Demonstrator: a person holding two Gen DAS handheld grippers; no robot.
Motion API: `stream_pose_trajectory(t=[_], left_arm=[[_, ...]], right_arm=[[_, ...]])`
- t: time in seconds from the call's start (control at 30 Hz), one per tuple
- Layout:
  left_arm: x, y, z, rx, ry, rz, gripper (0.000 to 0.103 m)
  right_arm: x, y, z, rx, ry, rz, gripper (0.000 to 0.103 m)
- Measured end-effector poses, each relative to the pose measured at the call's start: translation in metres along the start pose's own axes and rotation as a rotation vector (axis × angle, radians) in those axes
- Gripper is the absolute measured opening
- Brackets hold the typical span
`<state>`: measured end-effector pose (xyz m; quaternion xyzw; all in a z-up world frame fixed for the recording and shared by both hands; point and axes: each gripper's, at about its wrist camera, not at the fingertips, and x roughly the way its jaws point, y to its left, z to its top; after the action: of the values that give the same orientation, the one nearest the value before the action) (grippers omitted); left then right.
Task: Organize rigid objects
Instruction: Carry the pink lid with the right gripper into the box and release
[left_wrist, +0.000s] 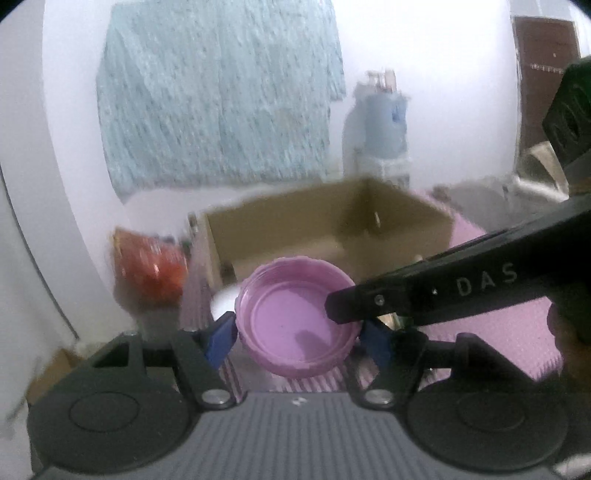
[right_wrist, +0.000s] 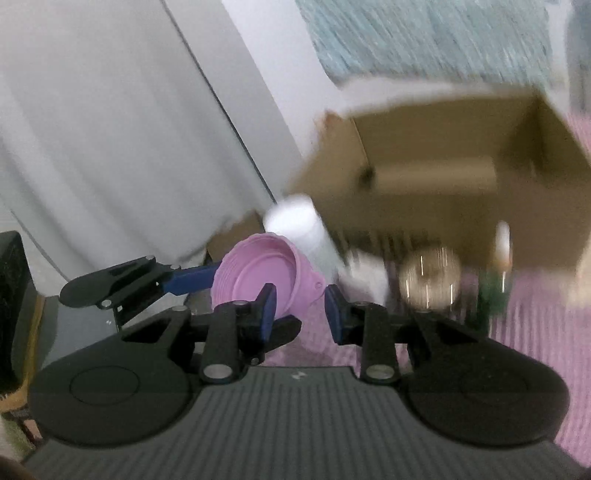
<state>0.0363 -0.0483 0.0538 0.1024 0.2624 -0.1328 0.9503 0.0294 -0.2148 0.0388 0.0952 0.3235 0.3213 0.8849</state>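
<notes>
Pink lid (left_wrist: 295, 325) clamped between left jaws — right jaws empty

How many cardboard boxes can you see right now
1. One open cardboard box sits on the pink mat, just beyond the pink lid held in the left tool. Others may be hidden outside the blurred views.

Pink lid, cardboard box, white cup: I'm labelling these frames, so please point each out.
Pink lid (left_wrist: 291, 325): left wrist view, inner flat face.
Cardboard box (left_wrist: 402, 218): left wrist view, right side wall.
White cup (right_wrist: 295, 221): right wrist view, its side, behind the lid.
</notes>
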Motion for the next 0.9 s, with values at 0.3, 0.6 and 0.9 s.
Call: stream_pose_trajectory(t=[0.3,0.6,0.9], left_arm=[[0.075,0.055,0.089,-0.042,0.111,-0.083,0.073],[0.207,0.090,0.110,-0.054,0.407,-0.130,0.073],[0.283,0.083,0.112,0.023,0.540,-0.071,0.073]], right_arm=[[0.035,-0.028,0.115,-0.023,0.051,0.013,0.030],[0.144,-0.109,0.174,0.198,0.304,-0.011,0.030],[0.204,-0.154,0.184,0.305,0.422,-0.048,0.030]])
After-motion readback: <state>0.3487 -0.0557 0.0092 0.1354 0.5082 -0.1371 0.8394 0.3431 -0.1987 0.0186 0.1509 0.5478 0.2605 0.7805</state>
